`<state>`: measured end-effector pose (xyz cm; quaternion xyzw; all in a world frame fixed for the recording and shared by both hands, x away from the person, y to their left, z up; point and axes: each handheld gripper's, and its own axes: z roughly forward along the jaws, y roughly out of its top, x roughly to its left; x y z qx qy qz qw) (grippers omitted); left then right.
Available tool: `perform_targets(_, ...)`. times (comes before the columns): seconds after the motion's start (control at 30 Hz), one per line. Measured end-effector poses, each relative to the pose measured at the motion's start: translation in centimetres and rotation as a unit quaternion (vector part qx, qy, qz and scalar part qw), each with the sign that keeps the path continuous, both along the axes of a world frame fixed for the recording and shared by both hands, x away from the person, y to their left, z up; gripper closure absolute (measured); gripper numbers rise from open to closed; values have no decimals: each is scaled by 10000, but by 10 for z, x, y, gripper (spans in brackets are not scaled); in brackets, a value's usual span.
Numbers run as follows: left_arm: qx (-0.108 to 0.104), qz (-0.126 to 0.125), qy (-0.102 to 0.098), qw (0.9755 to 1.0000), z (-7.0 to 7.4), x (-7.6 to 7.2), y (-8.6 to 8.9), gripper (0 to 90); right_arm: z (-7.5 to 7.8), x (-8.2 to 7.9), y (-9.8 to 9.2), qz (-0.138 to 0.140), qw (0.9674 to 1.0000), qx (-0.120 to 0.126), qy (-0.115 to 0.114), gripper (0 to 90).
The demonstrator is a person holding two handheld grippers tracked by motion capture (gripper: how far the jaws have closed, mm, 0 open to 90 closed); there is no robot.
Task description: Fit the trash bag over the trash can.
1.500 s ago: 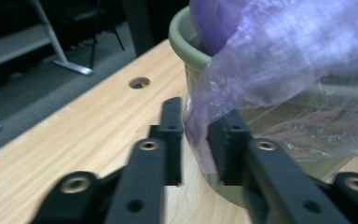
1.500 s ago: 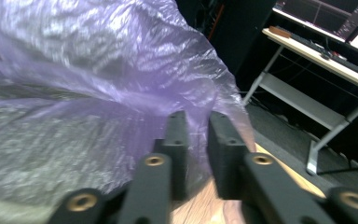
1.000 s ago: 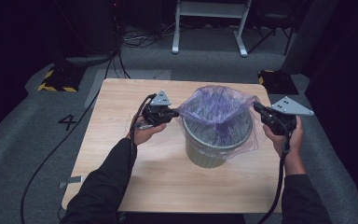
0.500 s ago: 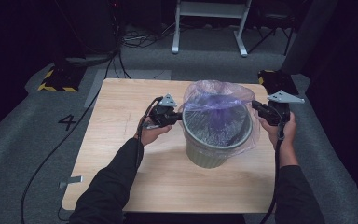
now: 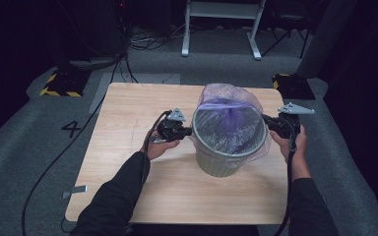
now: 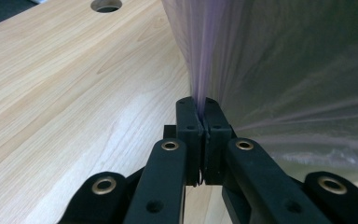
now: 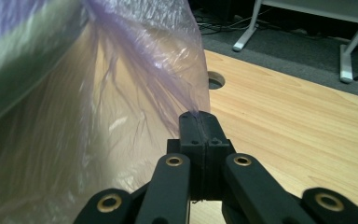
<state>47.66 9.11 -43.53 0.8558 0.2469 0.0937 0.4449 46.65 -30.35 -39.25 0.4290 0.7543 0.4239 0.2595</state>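
A grey round plastic waste bin (image 5: 225,157) stands right of centre on the pale wooden table (image 5: 128,123), lined with a thin translucent purple plastic bag (image 5: 229,98) whose film is draped over the rim. The left gripper (image 5: 189,131) sits at the bin's nine o'clock, jaws pressed together on a pleat of the bag's edge (image 6: 200,84). The right gripper (image 5: 265,119) sits at the bin's three o'clock, jaws likewise clamped on the bag's edge (image 7: 186,88). The bag billows at twelve o'clock
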Motion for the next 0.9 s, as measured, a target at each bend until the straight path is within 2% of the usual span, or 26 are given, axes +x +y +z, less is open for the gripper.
perform_targets(0.07,-46,9,7,10000,-1,-3,5,883,-1,-2,0,22,10000,-6,-13,900)
perform_targets(0.13,-19,175,-59,9998,0,-4,10,850,-1,-4,0,36,10000,25,-3,900)
perform_targets(0.17,-26,385,-79,9992,1,-4,12,752,-1,-4,0,31,10000,6,-12,900)
perform_targets(0.2,-48,487,-79,9988,2,-4,16,662,0,-5,-1,11,10000,-5,-32,900)
perform_targets(0.27,-144,527,-144,9984,5,-7,24,584,2,-7,-2,-6,10000,8,-96,885)
perform_targets(0.37,-73,570,-317,9978,12,-13,33,467,5,-12,-7,-87,9997,53,-213,869)
perform_targets(0.47,-216,556,-420,9973,19,-19,44,400,8,-15,-14,-105,9994,52,-316,869)
perform_targets(0.57,-426,620,-495,9959,24,-21,52,357,13,-18,-18,-126,9990,48,-429,843)
perform_targets(0.73,-609,734,-672,9932,36,-21,54,326,20,-22,-20,-206,9978,15,-629,728)
perform_targets(0.83,-741,762,-931,9900,44,-23,54,320,25,-24,-19,-206,9968,-56,-773,642)
perform_targets(0.9,-739,713,-916,9905,50,-21,51,291,28,-26,-18,-205,9961,-103,-847,593)
